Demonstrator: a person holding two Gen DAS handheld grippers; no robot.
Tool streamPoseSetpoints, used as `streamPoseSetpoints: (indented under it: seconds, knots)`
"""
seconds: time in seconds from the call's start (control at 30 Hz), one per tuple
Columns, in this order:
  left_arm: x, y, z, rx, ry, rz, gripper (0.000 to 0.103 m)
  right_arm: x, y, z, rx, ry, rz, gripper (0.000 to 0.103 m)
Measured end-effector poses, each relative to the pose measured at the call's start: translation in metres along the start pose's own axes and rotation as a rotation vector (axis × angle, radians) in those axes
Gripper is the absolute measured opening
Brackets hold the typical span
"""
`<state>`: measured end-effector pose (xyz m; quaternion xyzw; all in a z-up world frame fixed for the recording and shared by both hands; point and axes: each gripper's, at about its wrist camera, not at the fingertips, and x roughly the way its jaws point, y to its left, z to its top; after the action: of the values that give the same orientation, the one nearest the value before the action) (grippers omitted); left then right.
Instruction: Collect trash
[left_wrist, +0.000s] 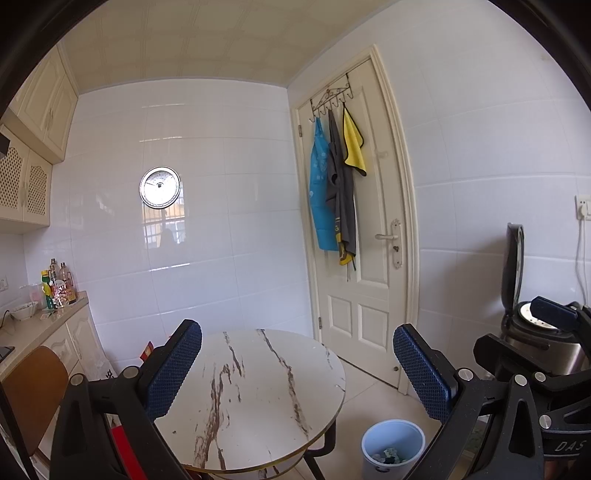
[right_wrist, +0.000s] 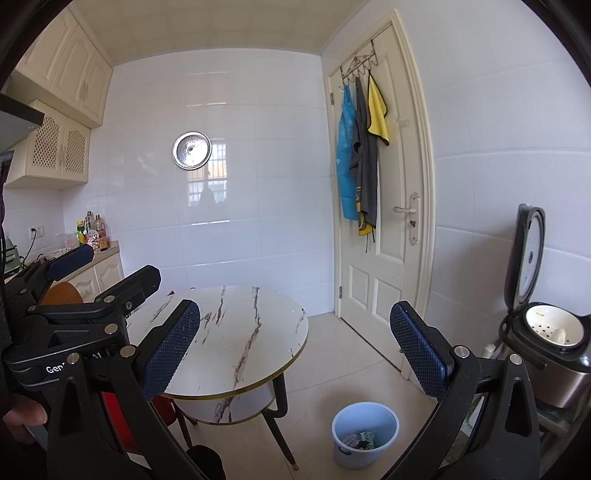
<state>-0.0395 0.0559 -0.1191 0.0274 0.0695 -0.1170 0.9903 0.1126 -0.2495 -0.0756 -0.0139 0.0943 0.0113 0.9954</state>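
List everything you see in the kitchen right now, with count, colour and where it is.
round table: one, white marble pattern, centre of room
bin: one, light blue, on floor right of the table, scraps inside
door: one, cream, shut, right wall
hanging cloths: three, blue, grey, yellow, on door hooks
round metal lid: one, silver, on back wall
rice cooker: one, black and steel, lid up, far right
bottles: several, mixed colours, counter at left
wall cupboards: cream, upper left
chair: one, brown, by table at left
left gripper: open, empty
right gripper: open, empty
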Motion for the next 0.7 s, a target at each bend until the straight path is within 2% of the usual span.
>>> streamPoseSetpoints:
  seconds: [0.7]
  knots:
    - [0.006, 0.013, -0.003, 0.001, 0.002, -0.001, 0.102, 0.001, 0.002, 0.0, 0.001, 0.003, 0.003, 0.103]
